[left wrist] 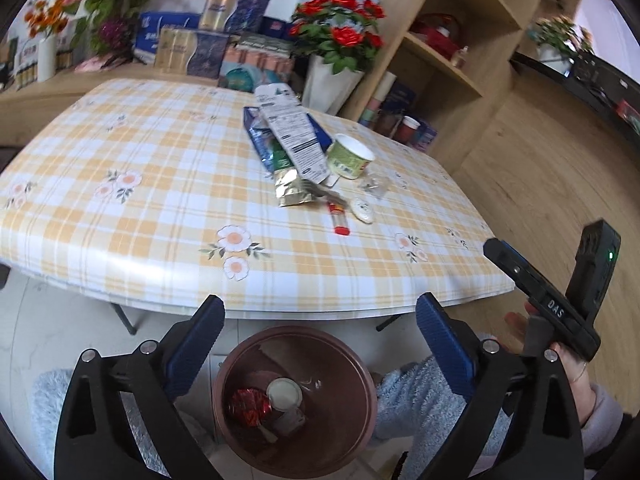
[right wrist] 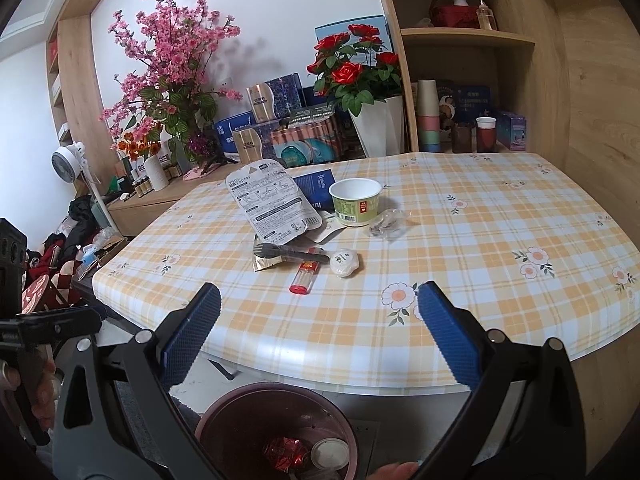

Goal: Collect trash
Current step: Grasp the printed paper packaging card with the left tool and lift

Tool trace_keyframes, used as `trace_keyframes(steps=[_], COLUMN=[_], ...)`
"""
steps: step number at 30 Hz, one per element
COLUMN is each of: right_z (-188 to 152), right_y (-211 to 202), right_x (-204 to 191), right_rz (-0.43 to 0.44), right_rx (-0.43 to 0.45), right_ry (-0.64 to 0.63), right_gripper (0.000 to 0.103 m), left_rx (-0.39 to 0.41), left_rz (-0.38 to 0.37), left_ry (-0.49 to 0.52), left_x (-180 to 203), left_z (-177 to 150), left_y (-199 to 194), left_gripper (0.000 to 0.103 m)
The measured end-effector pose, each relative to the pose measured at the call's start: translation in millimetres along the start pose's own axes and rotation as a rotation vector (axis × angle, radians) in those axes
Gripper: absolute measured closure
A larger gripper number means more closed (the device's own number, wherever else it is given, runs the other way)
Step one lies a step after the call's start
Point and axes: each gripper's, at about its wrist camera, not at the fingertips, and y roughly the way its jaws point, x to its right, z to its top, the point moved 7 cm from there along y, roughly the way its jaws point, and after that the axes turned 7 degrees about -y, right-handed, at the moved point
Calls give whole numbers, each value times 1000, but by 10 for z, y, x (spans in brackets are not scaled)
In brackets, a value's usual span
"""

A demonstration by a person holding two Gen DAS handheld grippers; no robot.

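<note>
Both tools hang just past the near edge of the desk (left wrist: 120,208), above a brown bin (left wrist: 295,400) standing on the floor below that edge. The left tool (left wrist: 320,320) has its 2 blue-padded fingers spread wide with nothing between them; the bin's mouth shows straight through the gap. The right tool (right wrist: 319,308) is spread just as wide and holds nothing either, its fingers framing the checked yellow cloth.

Inside the bin lie a crumpled red wrapper (left wrist: 249,406) and a round white lid (left wrist: 285,395), touching one another, with some paler scraps under them that I cannot make out.

The rest of the trash sits in a loose cluster towards the far middle of the desk: a green paper cup (right wrist: 355,201) standing upright, a white printed packet (right wrist: 272,204) leaning over a blue one (right wrist: 316,182), a gold foil pouch (left wrist: 292,190), a dark plastic fork (right wrist: 288,251) lying across the foil, a small red-capped tube (right wrist: 305,276), a round white ball of wrapping (right wrist: 344,263) just beside the tube, and a clear crumpled film (right wrist: 386,224) near the cup.
</note>
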Motion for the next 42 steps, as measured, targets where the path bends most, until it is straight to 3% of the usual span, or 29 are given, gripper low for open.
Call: trace_keyframes(steps=[8,16,24,29,33,42], right_z=[-50,-107,-12,59,106,94], right_y=[140,485,793,1027,1178,1357], right_x=[71,195,450,716,908,1008], right_rz=[-22,10,-40,-73,-76,-93], right_rx=[-19,-93,-101,-127,-131,-155], right_ry=[-4,-24,-31,27,102,80], right_gripper=[6,6,6,6,6,6], left_rx=[-9,24,-9,-9,-19,-35], left_rz=[17,47,-40,-39,28,-60], left_ry=[7,-45,-111,-30,8,-29], left_x=[-72,-194,-178,-64,-165,-191], left_z=[116,534,1202,1585,1761,1938], left_y=[99,322,955,1442,1843,2223], left_gripper=[9,9,26,32,43,49])
